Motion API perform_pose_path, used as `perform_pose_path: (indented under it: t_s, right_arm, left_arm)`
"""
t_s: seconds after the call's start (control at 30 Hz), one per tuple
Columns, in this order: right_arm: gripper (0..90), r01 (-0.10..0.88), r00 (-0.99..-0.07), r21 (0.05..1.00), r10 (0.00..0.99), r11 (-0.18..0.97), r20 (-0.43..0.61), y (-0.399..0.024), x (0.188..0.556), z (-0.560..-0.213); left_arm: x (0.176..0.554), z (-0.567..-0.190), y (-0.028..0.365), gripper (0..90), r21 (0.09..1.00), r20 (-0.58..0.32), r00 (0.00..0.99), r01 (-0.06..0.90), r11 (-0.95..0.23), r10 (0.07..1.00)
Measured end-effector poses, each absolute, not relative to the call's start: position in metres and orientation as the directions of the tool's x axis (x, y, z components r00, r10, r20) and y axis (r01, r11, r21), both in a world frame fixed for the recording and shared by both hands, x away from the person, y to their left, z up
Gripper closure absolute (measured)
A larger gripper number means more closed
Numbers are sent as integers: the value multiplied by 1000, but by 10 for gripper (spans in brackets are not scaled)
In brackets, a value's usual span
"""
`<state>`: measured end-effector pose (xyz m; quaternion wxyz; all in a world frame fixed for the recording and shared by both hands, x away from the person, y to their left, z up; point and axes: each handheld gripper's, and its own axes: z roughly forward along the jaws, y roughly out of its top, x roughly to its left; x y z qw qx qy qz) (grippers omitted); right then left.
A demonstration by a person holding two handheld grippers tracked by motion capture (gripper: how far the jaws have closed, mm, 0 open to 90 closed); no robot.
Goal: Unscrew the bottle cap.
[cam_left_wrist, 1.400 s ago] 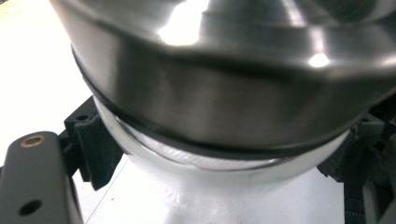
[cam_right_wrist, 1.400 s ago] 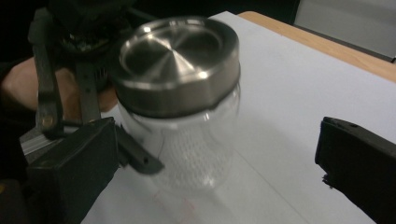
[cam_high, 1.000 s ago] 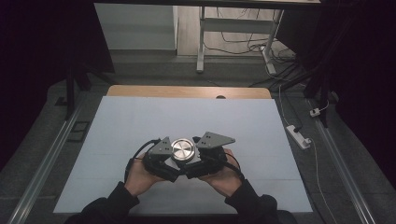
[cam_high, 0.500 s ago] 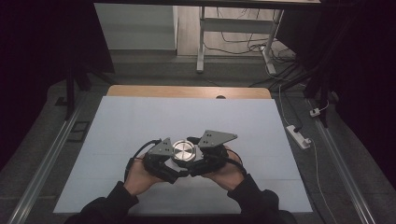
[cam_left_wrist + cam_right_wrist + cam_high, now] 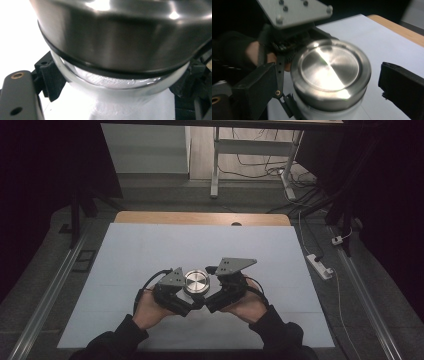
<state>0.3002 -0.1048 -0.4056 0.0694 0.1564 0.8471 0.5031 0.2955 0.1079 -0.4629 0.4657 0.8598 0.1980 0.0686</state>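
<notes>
Centrally, low in the high view, a glass jar [image 5: 196, 292] with a steel lid [image 5: 196, 281] is standing on the white table [image 5: 125, 265]. Left gripper [image 5: 192, 304] is clamping the jar's body. Right gripper [image 5: 324, 82] jaws, having just been opening, are flanking the lid without touching it.

Looks like you're set up in a lab or test bay: white-topped table [image 5: 150, 250] under a dark frame, bare floor, loose cables [image 5: 260, 167], a power strip [image 5: 320, 266] lying beside it.
</notes>
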Motion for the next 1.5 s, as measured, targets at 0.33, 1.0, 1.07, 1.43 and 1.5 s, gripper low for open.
perform_pose_path:
  t_s: [0.33,1.0,1.07,1.43,1.5]
  right_arm:
    - [175,144,-855,879,504,454,-120,-85,279,-408]
    - [193,81,-991,915,127,395,33,-118,314,-411]
    - [170,96,-988,912,148,400,40,-118,314,-410]
    - [85,191,-880,888,473,418,-34,-92,284,-403]
    - [130,178,-868,890,493,421,-60,-88,283,-406]
  left_arm:
    - [293,-462,105,156,824,-47,897,284,-491,440]
    - [291,-461,103,156,833,-59,948,220,-508,313]
    - [290,-460,104,156,834,-59,943,226,-503,326]
    - [292,-461,105,156,823,-42,892,287,-491,451]
    - [290,-460,102,156,821,-36,893,281,-496,448]
